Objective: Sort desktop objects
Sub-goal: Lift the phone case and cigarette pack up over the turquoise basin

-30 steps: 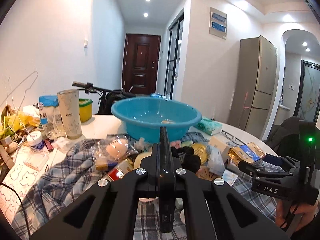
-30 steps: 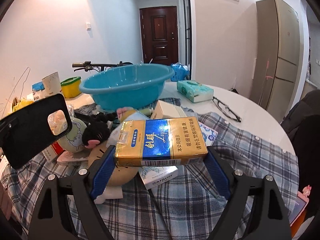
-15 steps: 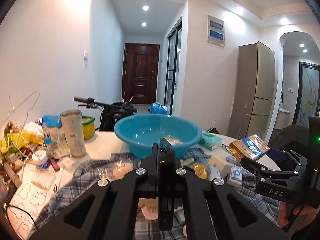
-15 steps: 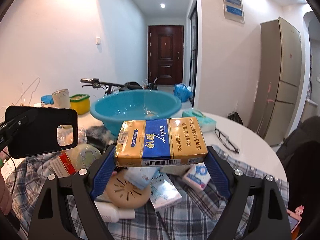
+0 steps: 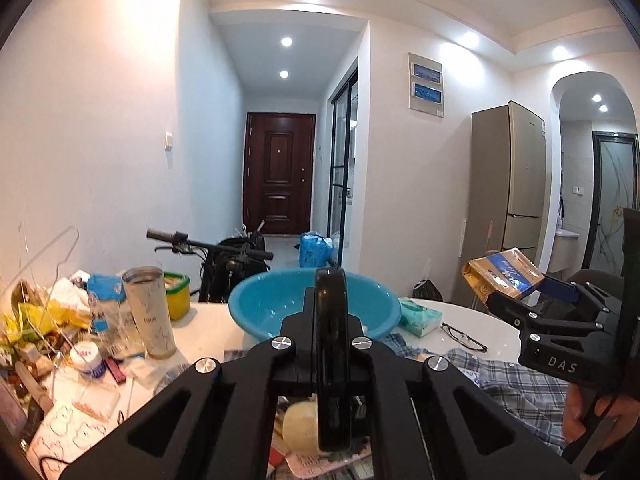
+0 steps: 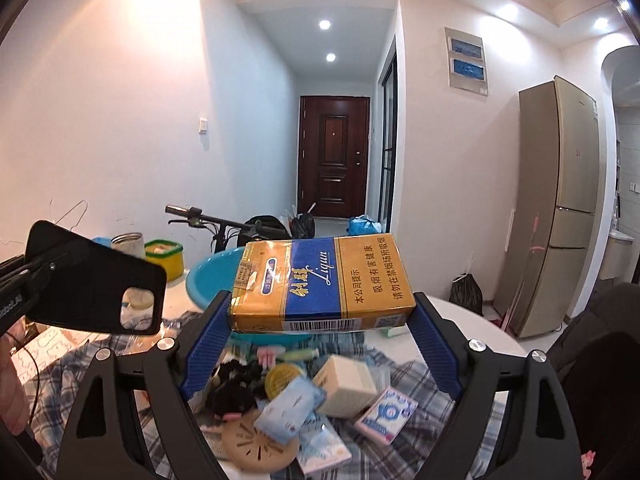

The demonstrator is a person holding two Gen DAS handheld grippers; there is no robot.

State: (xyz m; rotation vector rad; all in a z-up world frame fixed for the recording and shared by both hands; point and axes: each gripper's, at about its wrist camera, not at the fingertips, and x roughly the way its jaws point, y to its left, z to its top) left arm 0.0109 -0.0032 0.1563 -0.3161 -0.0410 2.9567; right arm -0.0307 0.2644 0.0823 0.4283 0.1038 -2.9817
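Observation:
My left gripper (image 5: 331, 312) is shut on a black phone case (image 5: 331, 400), seen edge-on in the left wrist view and held above the table. In the right wrist view the same phone case (image 6: 88, 284) hangs at the left. My right gripper (image 6: 322, 312) is shut on a gold and blue cigarette box (image 6: 320, 280), with its blue pads against the box's two ends. The box (image 5: 502, 276) also shows at the right of the left wrist view. A blue basin (image 5: 280, 308) stands on the table beyond both grippers, partly hidden behind the box in the right wrist view.
Below the right gripper, a plaid cloth (image 6: 400, 420) carries several small packets, a cream box (image 6: 348, 384) and a tan disc (image 6: 256, 444). A tumbler (image 5: 148, 312), a yellow tub (image 5: 176, 296) and clutter stand left. A tissue pack (image 5: 420, 316) and glasses (image 5: 464, 336) lie right.
Both grippers have risen, each still holding its object. The table, the basin and the pile on the cloth now sit lower in both views.

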